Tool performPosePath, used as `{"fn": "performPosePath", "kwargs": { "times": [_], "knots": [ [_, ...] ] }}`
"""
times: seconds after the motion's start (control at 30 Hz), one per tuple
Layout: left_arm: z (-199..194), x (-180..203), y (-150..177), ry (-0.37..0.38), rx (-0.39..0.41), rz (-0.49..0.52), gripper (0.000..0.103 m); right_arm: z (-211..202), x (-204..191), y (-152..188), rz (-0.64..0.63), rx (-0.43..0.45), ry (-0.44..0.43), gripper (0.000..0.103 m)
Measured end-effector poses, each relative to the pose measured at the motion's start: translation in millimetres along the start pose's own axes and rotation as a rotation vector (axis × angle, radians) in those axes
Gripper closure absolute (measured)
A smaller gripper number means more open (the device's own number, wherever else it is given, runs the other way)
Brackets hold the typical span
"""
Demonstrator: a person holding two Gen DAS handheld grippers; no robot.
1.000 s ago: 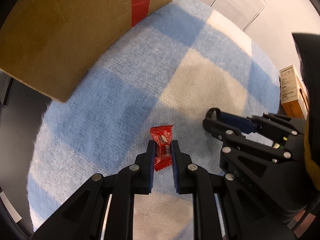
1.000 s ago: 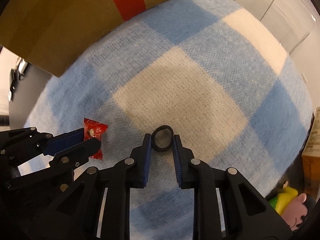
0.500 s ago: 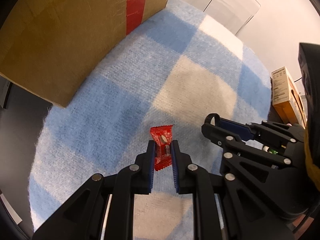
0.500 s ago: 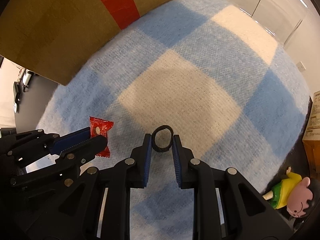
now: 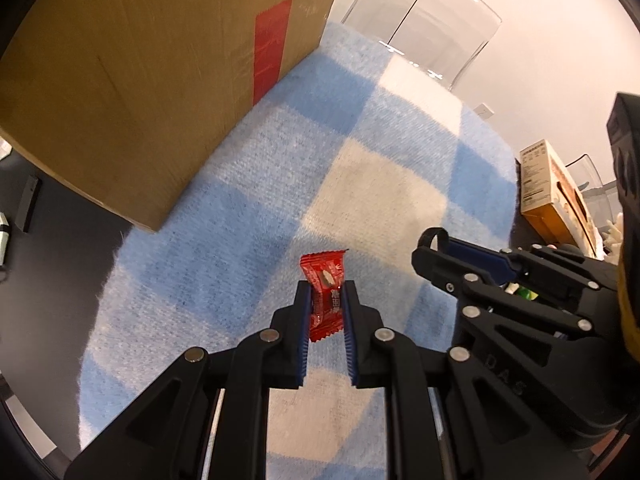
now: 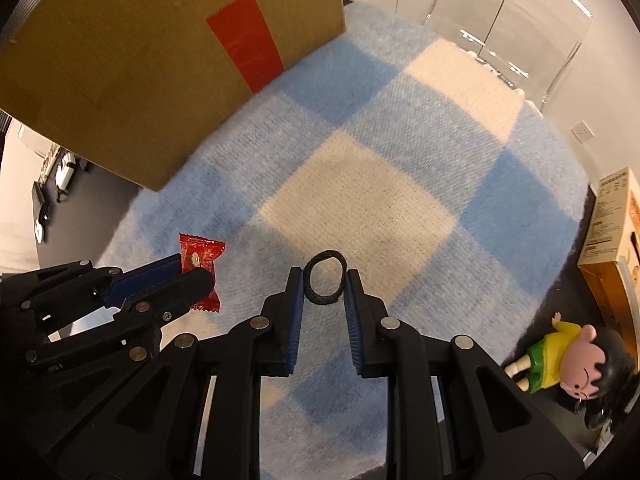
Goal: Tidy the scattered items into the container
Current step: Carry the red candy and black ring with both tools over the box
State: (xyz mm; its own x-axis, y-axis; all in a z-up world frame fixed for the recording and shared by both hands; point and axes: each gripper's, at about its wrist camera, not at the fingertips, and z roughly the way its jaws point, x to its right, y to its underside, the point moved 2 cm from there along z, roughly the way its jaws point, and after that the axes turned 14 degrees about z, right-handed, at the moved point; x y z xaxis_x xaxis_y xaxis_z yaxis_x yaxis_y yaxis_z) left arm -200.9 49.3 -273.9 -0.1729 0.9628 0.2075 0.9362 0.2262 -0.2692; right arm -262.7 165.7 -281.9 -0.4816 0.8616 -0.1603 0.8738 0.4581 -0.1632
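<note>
Cardboard box [image 5: 152,80] nearer, contents unseen

**Where each thing lies**

The cardboard box [image 6: 160,68] stands on the blanket [image 6: 360,200], far left. The candy [image 5: 325,296] is between the left gripper [image 5: 326,304] fingers, left of the hair tie [image 6: 324,282] in the right gripper [image 6: 324,292]. Right of the blanket lie a doll [image 6: 568,360] and, behind it, a carton [image 6: 612,236].
</note>
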Motion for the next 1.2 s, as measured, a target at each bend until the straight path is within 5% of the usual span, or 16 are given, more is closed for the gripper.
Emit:
{"fn": "performPosePath", "kwargs": {
  "times": [1.2],
  "knots": [
    [-130.4, 10.8, -29.1, 0.105, 0.162, 0.243, 0.088, -148.3, -55.8, -9.5, 0.157, 0.263, 0.118, 0.082]
  ]
}}
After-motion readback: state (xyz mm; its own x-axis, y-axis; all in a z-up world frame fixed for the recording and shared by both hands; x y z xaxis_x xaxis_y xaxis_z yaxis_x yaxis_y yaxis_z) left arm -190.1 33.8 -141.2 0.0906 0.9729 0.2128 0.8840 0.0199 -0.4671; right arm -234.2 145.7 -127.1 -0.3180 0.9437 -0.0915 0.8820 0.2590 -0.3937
